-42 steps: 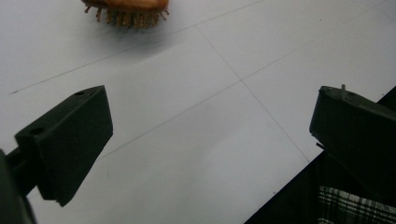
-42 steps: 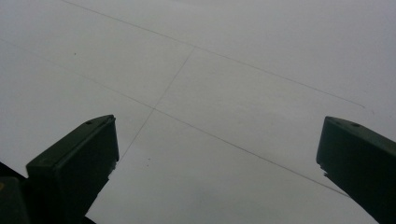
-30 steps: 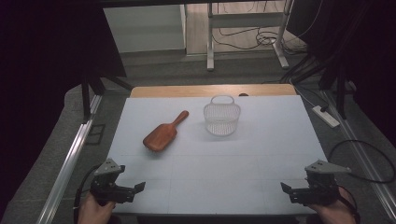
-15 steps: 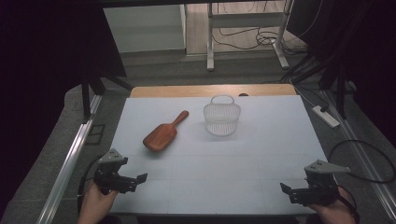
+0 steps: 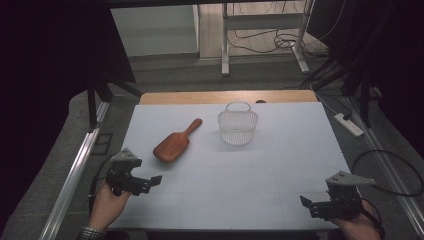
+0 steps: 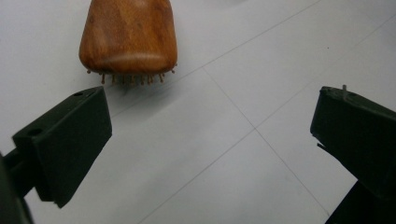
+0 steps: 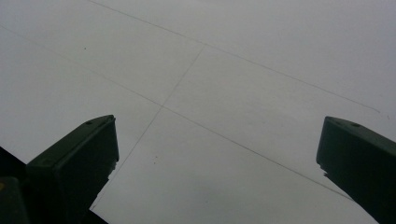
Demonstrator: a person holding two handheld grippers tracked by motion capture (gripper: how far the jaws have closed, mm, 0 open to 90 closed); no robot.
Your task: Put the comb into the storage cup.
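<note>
A wooden hairbrush lies bristles down on the white table, handle pointing to the far right; the left gripper view shows its head just ahead of the jaws. A clear wire-mesh basket stands upright to its right. My left gripper is held over the near left of the table, a short way in front of the brush, open and empty. Near the front right corner my right gripper is open over bare table, holding nothing.
The white table surface has thin grid lines. A wooden strip runs along its far edge. An aluminium rail flanks the left side, and a power strip with cables lies off the right side.
My left gripper has moved forward and slightly right, toward the hairbrush. The right gripper has stayed in place, and the brush and basket have not moved.
</note>
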